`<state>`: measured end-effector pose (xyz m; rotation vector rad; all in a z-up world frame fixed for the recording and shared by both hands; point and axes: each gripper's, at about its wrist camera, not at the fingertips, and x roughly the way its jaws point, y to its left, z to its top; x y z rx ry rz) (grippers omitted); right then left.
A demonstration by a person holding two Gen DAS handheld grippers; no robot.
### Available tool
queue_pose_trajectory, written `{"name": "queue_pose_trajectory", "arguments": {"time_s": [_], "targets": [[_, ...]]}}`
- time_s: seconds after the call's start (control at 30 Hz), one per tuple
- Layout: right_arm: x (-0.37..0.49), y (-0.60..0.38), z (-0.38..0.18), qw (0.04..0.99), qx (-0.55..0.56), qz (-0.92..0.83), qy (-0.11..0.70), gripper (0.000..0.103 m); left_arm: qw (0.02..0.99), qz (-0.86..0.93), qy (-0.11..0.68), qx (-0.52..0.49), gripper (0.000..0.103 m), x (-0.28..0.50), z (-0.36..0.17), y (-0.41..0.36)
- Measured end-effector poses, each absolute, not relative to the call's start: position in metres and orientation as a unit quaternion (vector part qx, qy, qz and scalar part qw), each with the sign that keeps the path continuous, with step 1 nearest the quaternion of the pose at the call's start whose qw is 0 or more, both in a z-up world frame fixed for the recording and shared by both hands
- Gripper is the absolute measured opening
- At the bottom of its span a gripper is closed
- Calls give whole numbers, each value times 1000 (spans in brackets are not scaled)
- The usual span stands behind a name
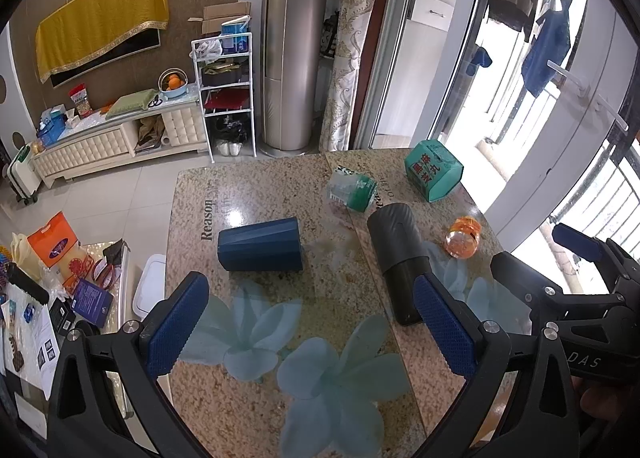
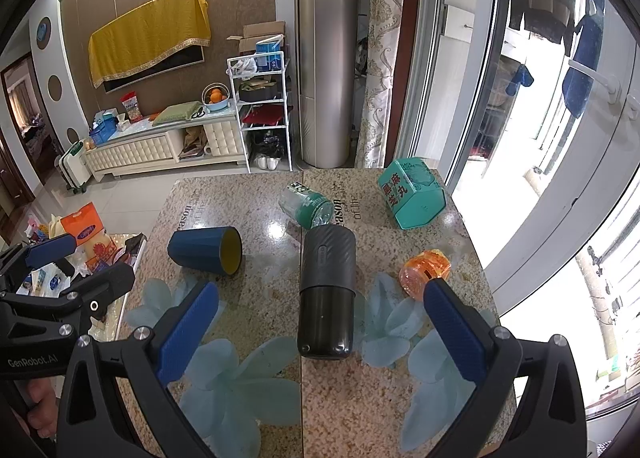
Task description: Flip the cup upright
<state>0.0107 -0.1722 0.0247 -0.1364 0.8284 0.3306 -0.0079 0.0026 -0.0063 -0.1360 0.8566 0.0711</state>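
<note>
A dark blue ribbed cup [image 1: 260, 245] lies on its side on the speckled table [image 1: 320, 398]; in the right wrist view [image 2: 205, 250] its yellow inside faces right. My left gripper [image 1: 310, 322] is open and empty, just in front of the cup, above the table. My right gripper [image 2: 322, 330] is open and empty, in front of a black cylindrical flask [image 2: 327, 290] that lies on its side. The right gripper also shows at the right edge of the left wrist view [image 1: 576, 254]; the left gripper shows at the left edge of the right wrist view [image 2: 64, 262].
The black flask [image 1: 396, 258] lies right of the cup. A clear cup with a green label [image 1: 352, 190] lies on its side behind it. A green hexagonal box [image 1: 434, 169] stands at the far right. An orange jar [image 1: 462, 238] lies near the right edge. A cluttered low table [image 1: 60, 290] stands left.
</note>
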Motion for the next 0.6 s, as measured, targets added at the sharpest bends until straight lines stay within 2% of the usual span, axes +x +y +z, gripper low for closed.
{"name": "queue_pose_trajectory", "arguments": {"time_s": [0.6], "targets": [[3, -203, 14, 886, -48, 150, 436, 103, 900, -2, 433, -39, 103, 9, -10, -25]]}}
